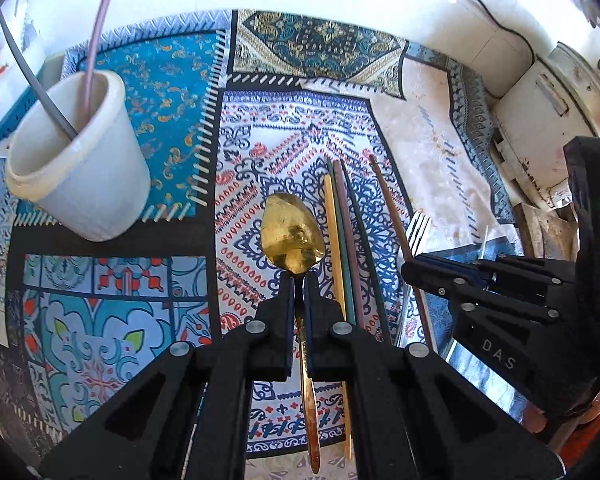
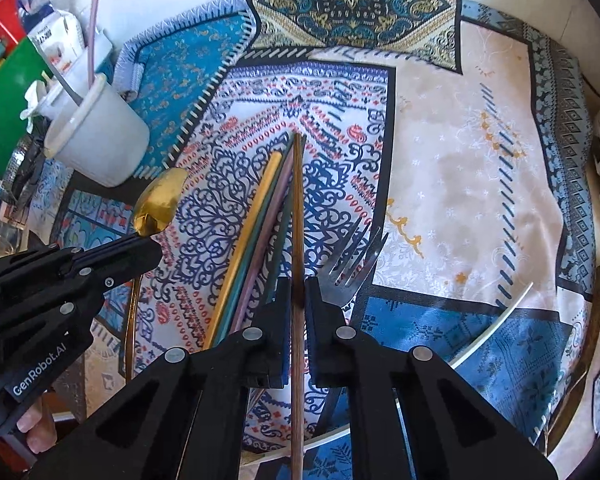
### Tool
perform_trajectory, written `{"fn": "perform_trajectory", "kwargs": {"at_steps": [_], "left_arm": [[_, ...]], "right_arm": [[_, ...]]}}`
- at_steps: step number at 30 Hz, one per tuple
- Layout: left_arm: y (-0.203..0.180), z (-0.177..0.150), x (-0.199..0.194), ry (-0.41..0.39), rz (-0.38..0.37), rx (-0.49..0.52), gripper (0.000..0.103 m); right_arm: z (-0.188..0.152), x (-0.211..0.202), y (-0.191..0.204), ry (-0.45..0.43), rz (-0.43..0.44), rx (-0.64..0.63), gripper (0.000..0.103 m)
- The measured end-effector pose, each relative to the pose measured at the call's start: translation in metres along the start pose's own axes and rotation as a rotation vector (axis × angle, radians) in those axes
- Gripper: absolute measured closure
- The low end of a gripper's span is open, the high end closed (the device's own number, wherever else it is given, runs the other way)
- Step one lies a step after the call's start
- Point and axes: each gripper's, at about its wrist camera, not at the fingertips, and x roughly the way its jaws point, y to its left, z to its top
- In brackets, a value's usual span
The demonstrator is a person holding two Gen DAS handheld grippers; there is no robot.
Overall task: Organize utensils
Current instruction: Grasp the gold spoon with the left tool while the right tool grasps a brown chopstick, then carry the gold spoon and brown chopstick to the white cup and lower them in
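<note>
My left gripper (image 1: 299, 280) is shut on the neck of a gold spoon (image 1: 292, 232), its bowl held just above the patterned cloth. To its right lie several coloured chopsticks (image 1: 342, 240) side by side. My right gripper (image 2: 298, 288) is shut on a brown chopstick (image 2: 298, 208) that crosses the coloured chopsticks (image 2: 260, 224). A silver fork (image 2: 352, 264) lies just right of the right gripper's fingers (image 2: 320, 300). A white cup (image 1: 76, 156) holding a pink and a grey chopstick stands at the upper left. In the right wrist view the left gripper (image 2: 148, 246) with the spoon (image 2: 160, 204) shows at left.
A patchwork tablecloth (image 2: 460, 168) covers the table. Boxes and packets (image 2: 12, 92) crowd the far left behind the cup (image 2: 100, 136). A white appliance (image 1: 540, 120) and a cable sit at the right edge. A thin white stick (image 2: 500, 320) lies on the blue patch at right.
</note>
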Motion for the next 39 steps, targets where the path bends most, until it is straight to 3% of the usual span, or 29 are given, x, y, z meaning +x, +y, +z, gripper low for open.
{"fn": "perform_trajectory", "kwargs": {"at_steps": [11, 20, 28, 39], "left_arm": [[0.005, 0.01, -0.042, -0.101, -0.001, 0.0, 0.101], [0.017, 0.018, -0.093, -0.233, 0.022, -0.023, 0.101], [0.035, 0.031, -0.134, -0.35, 0.076, -0.059, 0.101], [0.08, 0.054, -0.172, -0.477, 0.159, -0.136, 0.101]], "right_arm": [[0.011, -0.048, 0.01, -0.148, -0.002, 0.014, 0.097], [0.028, -0.085, 0.032, -0.269, -0.002, -0.03, 0.097], [0.049, -0.116, 0.063, -0.378, 0.033, -0.102, 0.097], [0.093, -0.129, 0.113, -0.481, 0.116, -0.21, 0.097]]}}
